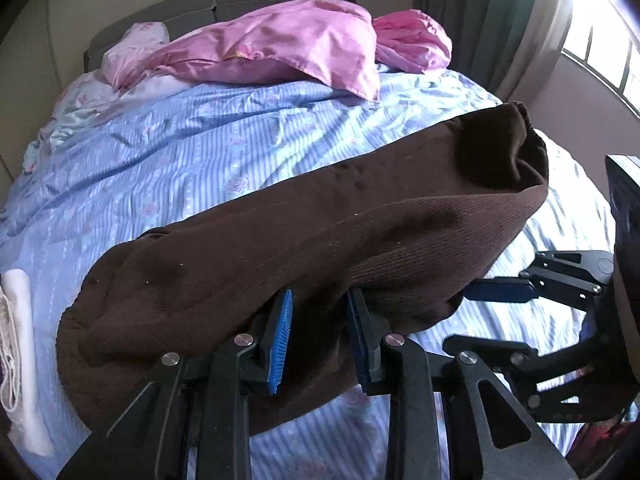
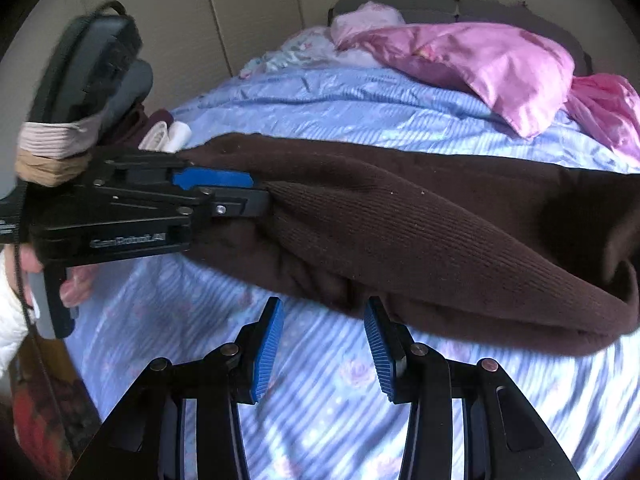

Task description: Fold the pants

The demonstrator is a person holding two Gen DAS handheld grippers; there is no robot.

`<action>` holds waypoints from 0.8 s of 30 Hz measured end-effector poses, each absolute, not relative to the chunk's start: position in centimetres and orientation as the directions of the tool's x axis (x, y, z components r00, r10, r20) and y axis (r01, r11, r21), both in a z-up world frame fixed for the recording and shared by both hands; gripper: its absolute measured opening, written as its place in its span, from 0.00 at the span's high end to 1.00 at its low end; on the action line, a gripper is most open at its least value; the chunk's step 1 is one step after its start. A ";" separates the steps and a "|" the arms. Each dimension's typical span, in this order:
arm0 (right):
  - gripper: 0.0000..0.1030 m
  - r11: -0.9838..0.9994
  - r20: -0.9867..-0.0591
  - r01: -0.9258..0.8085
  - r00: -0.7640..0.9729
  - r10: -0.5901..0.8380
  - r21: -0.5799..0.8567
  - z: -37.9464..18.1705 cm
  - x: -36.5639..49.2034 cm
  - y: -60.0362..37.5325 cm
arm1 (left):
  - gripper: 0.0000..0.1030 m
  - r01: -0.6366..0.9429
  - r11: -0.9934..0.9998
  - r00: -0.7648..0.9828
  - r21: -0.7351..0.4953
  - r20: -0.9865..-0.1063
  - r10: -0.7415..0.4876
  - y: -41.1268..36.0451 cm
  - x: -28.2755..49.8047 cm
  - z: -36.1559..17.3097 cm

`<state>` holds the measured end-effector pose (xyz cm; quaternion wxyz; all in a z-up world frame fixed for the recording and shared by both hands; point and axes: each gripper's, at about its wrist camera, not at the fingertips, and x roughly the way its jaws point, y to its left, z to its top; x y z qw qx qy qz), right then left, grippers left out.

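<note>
The pants (image 1: 320, 240) are dark brown, of a ribbed knit cloth, and they lie as a long band across the middle of both pictures, on the bed (image 1: 180, 152). I judge them soft and limp, rather thick, not slippery and not heavy; the cloth will sag wherever it is not supported, so it is best to hold it at an edge or a hem, with both ends taken together.

The left gripper (image 1: 320, 320) stands at the lower middle of its own picture, and its blue pads pinch the near edge of the pants; in the right wrist view it enters from the left and bites the cloth. The right gripper (image 2: 324, 340) is at the lower middle of its view, its jaws spread with nothing between them, just beside the lower edge of the pants.

The bed has a blue striped sheet with many wrinkles. Pink pillows (image 1: 280, 52) lie at the upper part of the frame, a green curtain (image 1: 480, 8) and a bright window (image 1: 604, 52) at the upper right. White folded cloth (image 1: 20, 340) lies at the left edge.
</note>
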<state>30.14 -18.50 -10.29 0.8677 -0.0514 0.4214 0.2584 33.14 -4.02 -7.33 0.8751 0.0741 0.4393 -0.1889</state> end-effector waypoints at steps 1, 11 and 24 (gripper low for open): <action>0.58 0.863 -0.760 -0.489 0.510 0.402 0.128 -10.5 30.7 -18.4 | 0.72 0.387 0.921 0.546 -0.037 -0.796 -0.261 -4.0 33.4 -7.3; 0.41 0.862 -0.714 -0.489 0.555 0.426 0.134 -8.3 33.5 -17.7 | 0.68 0.324 0.936 0.561 -0.138 -0.769 -0.307 -2.0 34.2 -6.0; 0.40 0.849 -0.748 -0.493 0.488 0.449 0.187 -11.4 35.2 -15.7 | 0.65 0.315 0.945 0.590 -0.086 -0.763 -0.266 -0.5 32.7 -5.6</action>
